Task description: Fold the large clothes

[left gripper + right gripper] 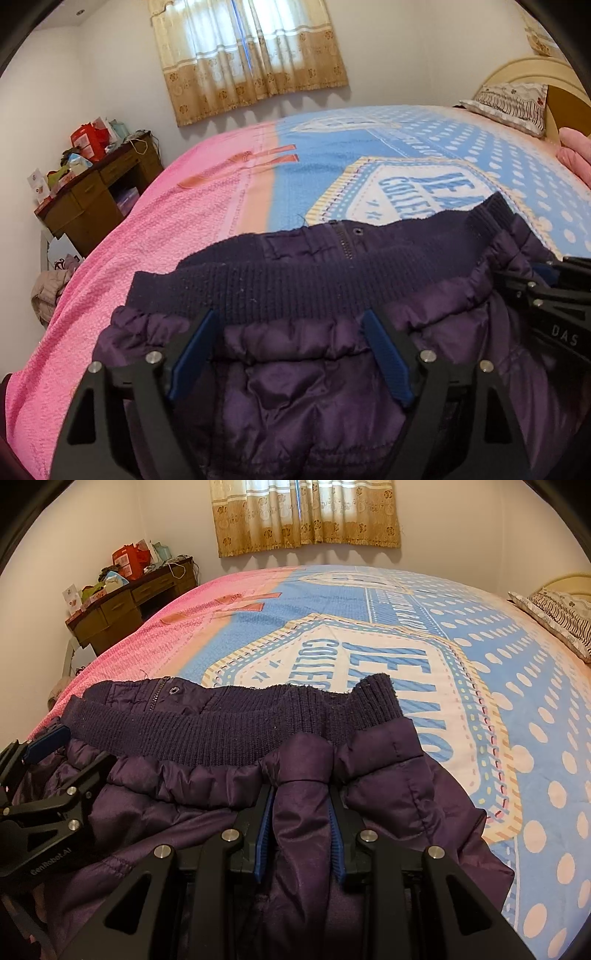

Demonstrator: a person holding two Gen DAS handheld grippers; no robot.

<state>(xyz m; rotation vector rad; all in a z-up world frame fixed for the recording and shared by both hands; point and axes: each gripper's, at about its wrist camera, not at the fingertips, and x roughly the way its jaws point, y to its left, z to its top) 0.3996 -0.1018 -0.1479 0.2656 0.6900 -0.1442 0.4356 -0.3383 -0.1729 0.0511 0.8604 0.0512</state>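
Currently our right gripper (301, 830) pinches the purple puffer jacket (207, 812) on the bed (480, 635); left gripper (288, 354), at 9 o'clock, spread; slick, puffy, floppy; grab ribbed hem (221, 727).

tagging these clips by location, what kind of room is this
Almost certainly a home bedroom: a bed with a pink-and-blue printed cover fills the view, a pillow leans on the headboard, and a cluttered wooden desk stands under a curtained window.
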